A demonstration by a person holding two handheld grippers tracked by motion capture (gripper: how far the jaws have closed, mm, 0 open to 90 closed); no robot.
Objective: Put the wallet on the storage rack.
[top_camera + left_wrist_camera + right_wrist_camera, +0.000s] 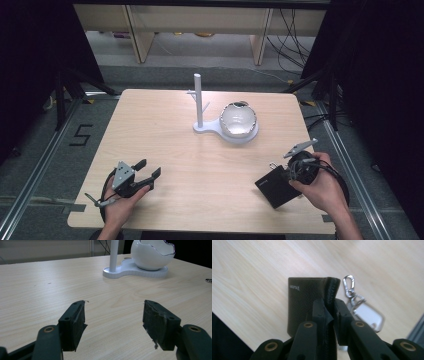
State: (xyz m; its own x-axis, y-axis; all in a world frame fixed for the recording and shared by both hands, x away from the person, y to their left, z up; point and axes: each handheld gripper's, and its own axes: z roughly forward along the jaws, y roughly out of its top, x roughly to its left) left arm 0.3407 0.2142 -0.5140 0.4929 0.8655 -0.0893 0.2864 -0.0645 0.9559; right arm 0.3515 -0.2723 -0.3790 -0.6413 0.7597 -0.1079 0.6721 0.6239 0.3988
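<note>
A dark leather wallet [276, 189] hangs just above the table's front right part, held by one edge. My right gripper [289, 176] is shut on it; in the right gripper view the wallet [304, 297] has its stitched edge pinched between the pads of that gripper [329, 303]. A metal clip [349, 285] and a clear tag [368, 315] dangle from the wallet beside the jaws. My left gripper [150, 167] rests at the front left of the table, open; the left gripper view has nothing between the jaws of this gripper [113, 315].
A white stand with an upright post [198, 100] and a white egg-shaped bowl [238, 120] sits at the table's far middle; the bowl [152, 252] lies ahead of the left gripper. The light wooden table [200, 160] ends close to both hands.
</note>
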